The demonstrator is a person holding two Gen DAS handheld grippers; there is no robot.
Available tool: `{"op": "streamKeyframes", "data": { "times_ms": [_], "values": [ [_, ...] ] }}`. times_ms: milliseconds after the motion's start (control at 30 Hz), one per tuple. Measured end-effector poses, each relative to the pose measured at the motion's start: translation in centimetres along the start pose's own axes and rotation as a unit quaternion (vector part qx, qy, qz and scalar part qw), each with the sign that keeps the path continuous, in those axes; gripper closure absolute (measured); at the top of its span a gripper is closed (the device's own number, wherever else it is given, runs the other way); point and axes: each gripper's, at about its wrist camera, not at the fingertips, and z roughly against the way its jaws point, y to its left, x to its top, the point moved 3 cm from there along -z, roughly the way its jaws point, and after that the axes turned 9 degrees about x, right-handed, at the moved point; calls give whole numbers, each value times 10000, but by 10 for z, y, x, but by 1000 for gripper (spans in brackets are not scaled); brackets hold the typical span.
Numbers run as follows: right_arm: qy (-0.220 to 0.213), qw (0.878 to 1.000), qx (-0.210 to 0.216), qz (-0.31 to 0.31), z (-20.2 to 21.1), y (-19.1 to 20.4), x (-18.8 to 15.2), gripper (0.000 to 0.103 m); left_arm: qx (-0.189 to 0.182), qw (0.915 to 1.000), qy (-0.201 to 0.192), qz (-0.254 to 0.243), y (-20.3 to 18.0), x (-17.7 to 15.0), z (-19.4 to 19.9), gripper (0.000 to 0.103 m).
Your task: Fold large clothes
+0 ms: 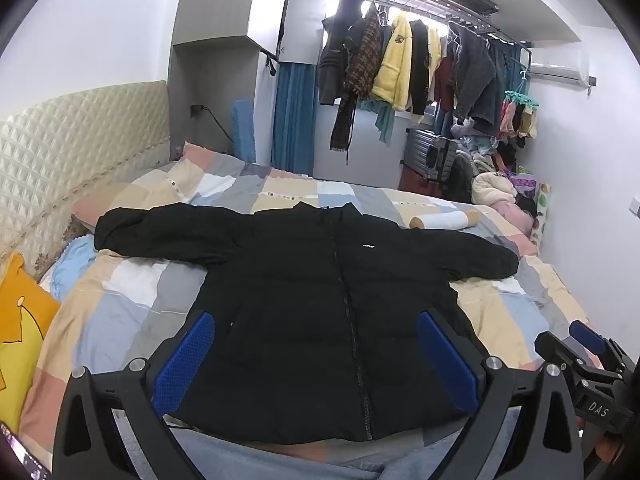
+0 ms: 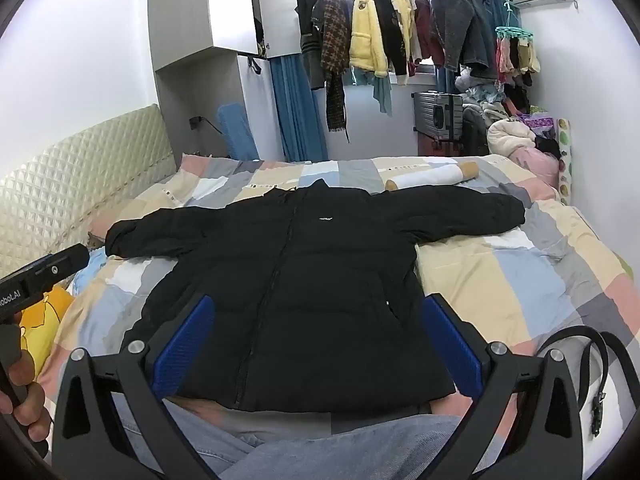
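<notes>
While both tools hover, a black puffer jacket (image 1: 320,300) lies flat on the bed (image 1: 120,300)
Left hand-held gripper (image 1: 316,360) and right hand-held gripper (image 2: 318,344) gape wide, holding nothing, sleeves spread out

One black puffer jacket (image 1: 312,312) lies spread at the centre of one patchwork quilt (image 1: 120,312), with two sleeves out, toward nine and three o'clock. One white roll (image 1: 444,220) sits at one o'clock. Two grippers: left gripper (image 1: 316,360), right gripper (image 2: 316,344). One belt (image 2: 592,360) at four o'clock, one yellow cushion (image 1: 20,320) at nine. On the rail at twelve hang perhaps eight garments (image 2: 364,40), overlapping too much to count surely.
</notes>
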Motion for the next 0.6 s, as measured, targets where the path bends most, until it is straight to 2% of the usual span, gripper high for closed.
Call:
{"op": "streamKeyframes", "data": {
  "times_ms": [300, 600],
  "values": [
    [-19, 10000, -20, -8, 2, -4, -5, 0, -34, 10000, -36, 64, 0, -6, 8, 1],
    [6, 10000, -20, 11, 2, -5, -6, 0, -34, 9999, 103, 128, 6, -8, 1, 1]
  ]
}}
